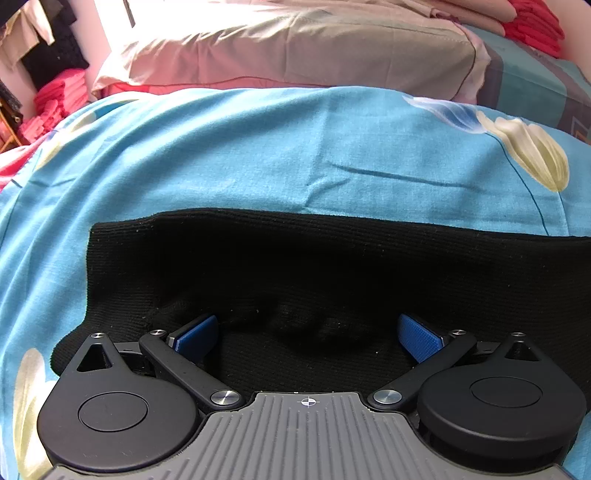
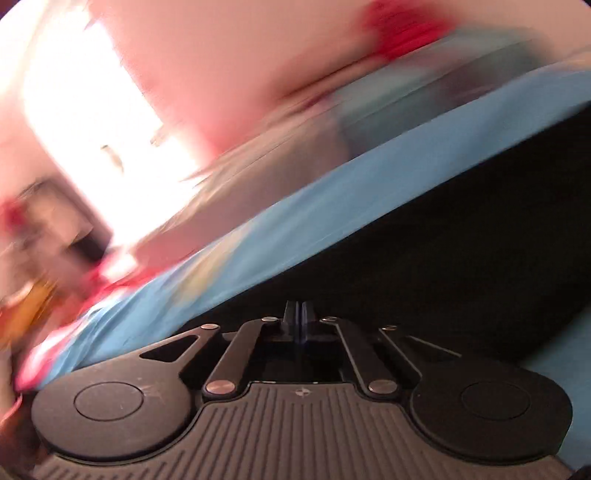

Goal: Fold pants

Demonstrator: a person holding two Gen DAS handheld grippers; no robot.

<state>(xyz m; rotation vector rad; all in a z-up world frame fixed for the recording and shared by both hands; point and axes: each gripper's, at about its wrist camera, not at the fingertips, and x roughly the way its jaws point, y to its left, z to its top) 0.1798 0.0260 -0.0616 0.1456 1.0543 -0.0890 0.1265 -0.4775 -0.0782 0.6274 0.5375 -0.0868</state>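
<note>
Pants [image 1: 295, 266] lie flat on the bed's blue sheet [image 1: 258, 147], spread for folding. Left gripper [image 1: 308, 334] hovers wide open over their near edge, apparently ready to pinch. Right gripper [image 2: 299, 321], fingers pressed together, blurs above the pants; pillow [image 1: 288, 48] lies beyond.

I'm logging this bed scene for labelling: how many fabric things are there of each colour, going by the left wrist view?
Black: 1, the pants
Blue: 1, the flowered sheet
Beige: 1, the pillow
Pink-red: 2, the folded stacks and
Total: 5
</note>
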